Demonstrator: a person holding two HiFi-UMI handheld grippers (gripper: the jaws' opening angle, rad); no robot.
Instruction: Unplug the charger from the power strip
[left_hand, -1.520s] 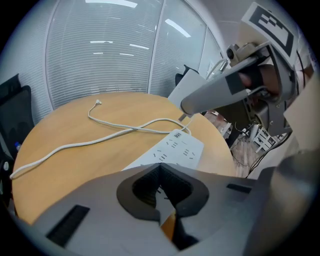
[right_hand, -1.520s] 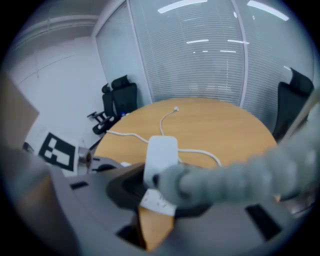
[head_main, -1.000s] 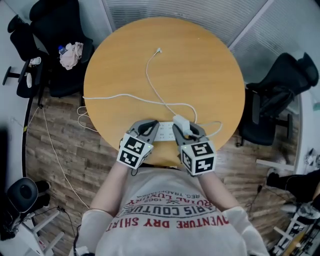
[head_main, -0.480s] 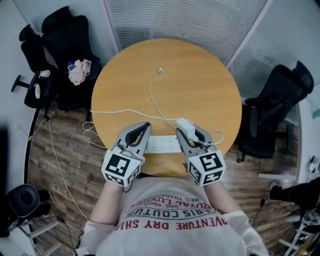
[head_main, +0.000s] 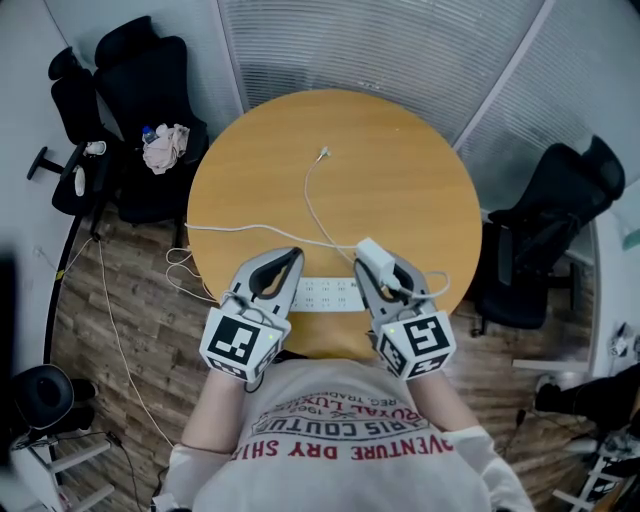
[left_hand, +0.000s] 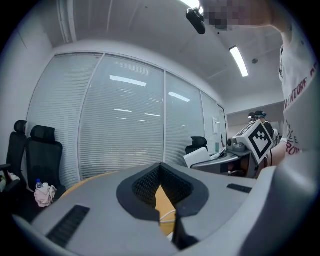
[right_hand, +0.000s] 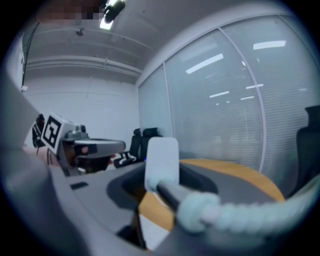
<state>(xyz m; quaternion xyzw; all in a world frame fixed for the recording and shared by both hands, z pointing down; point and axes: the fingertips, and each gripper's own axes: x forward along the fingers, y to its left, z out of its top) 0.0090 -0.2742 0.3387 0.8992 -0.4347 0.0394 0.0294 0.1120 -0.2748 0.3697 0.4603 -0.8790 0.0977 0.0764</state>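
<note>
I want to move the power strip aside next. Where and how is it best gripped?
Probably across its narrow width near the left end, coming down from above with the left hand-held gripper: the power strip lies flat on the table, long and slim, and that end sits beside that gripper.

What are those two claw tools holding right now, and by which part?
The right gripper clamps the white charger by its body's sides, its cable trailing back. The left gripper holds nothing.
</note>
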